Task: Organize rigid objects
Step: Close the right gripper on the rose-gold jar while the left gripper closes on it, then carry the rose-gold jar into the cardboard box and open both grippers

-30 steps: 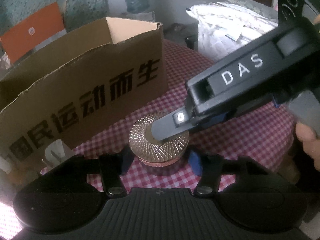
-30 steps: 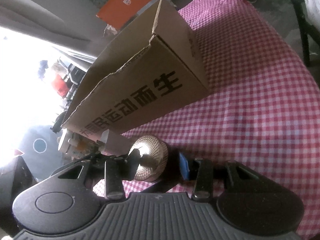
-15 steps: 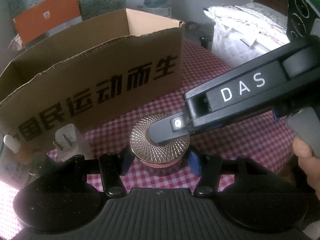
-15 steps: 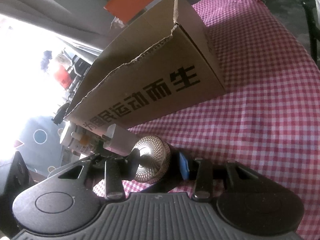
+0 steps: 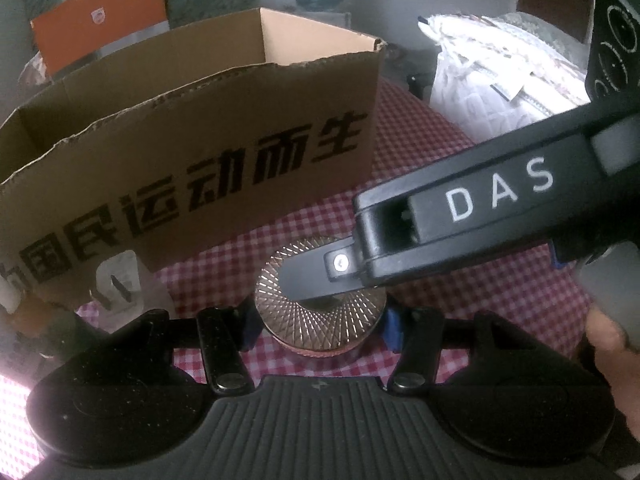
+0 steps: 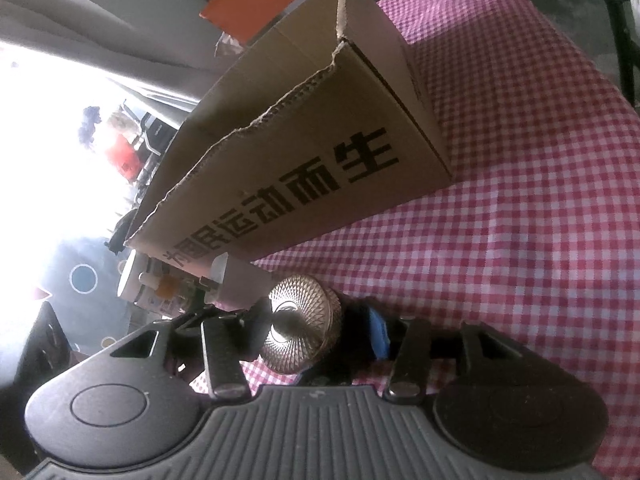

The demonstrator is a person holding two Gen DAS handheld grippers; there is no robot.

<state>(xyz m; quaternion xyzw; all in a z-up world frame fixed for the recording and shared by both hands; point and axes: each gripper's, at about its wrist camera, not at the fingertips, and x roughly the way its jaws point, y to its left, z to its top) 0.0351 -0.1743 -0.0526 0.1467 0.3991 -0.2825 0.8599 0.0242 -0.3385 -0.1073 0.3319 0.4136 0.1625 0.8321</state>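
Open cardboard box (image 5: 192, 152) stood on the red-checked tablecloth (image 6: 520, 200), just behind the gold jar with the faceted lid (image 5: 320, 312). Left gripper (image 5: 318, 326) clamped the jar's sides. Right gripper (image 6: 316, 328) straddled the lid top and bottom, jaws opening, one finger (image 5: 312, 280) lying across the lid.
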